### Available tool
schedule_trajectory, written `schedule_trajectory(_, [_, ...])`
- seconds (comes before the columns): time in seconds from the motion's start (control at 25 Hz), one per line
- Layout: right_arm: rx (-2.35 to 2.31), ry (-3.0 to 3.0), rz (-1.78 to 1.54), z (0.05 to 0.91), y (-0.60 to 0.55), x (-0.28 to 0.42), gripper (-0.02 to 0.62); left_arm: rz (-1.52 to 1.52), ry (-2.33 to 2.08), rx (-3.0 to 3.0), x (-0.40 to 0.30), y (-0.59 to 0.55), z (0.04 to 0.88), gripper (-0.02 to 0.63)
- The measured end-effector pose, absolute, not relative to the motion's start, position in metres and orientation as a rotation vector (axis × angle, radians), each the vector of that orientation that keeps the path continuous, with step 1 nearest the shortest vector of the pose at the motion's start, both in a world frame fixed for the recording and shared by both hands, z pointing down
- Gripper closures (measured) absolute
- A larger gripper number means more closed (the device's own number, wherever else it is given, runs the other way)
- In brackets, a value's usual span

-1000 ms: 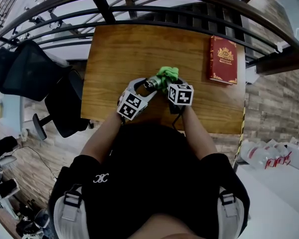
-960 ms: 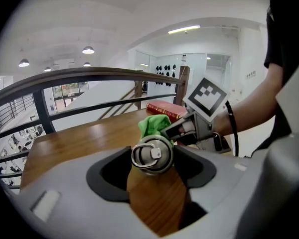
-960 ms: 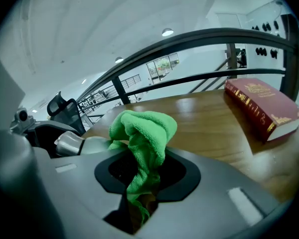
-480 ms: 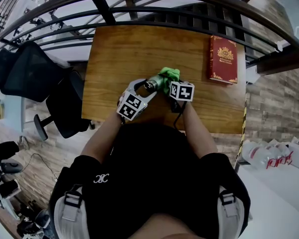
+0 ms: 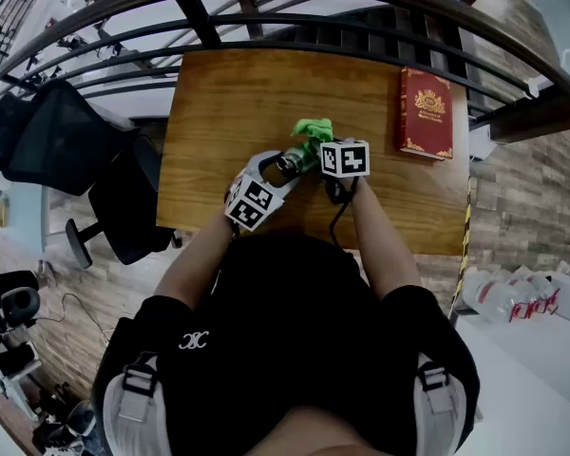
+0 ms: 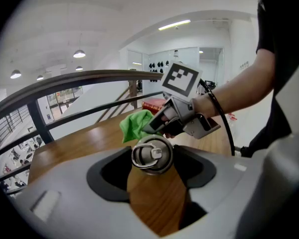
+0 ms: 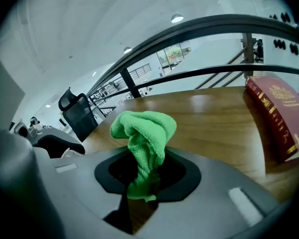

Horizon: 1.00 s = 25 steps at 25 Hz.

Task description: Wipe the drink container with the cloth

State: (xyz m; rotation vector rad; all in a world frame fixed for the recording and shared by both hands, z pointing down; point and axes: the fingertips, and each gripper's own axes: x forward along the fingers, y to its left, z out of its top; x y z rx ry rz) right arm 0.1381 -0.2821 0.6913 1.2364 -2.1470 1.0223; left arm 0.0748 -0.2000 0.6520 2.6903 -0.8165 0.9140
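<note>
The drink container (image 6: 152,156), a metal flask with a ring-handled cap, sits clamped between the jaws of the left gripper (image 6: 152,171), its capped end facing back toward that gripper's camera. From the head view it is held low over the near part of the table (image 5: 218,112), just in front of the person's body, with the flask lying roughly level. Just beyond it, the right gripper (image 7: 147,180) pinches a green cloth (image 7: 144,133) tightly. The cloth's lower end is bunched between the jaws and the rest stands up in a crumpled fold. In the left gripper view, the cloth shows right behind the container's far end, with the right gripper's jaw tips beside it. Whether cloth and container actually touch cannot be made out. The person's right forearm (image 6: 239,91) reaches in from the side, and a black cable (image 6: 224,123) hangs from the gripper. Farther across the brown wooden table, well apart from the grippers, a red book (image 5: 425,114) with gold print lies flat near the right edge. Past the table's far edge runs a dark curved railing (image 5: 266,17), and a black office chair (image 5: 47,136) stands off to the left.
</note>
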Motion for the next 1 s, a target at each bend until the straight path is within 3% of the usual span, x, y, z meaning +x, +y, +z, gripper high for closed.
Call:
schedule_trajectory(0.56, [0.898,-2.312,0.947,0.644,-0.274,0.088,0.503,0.973,-0.772,2.76,0.083,-0.198,0.652,0.288])
schedule_trajectory(1.0, [0.933,-2.399,1.009,0.625,-0.259,0.086,0.503,0.962,-0.763,2.749,0.083,-0.201,0.651,0.288])
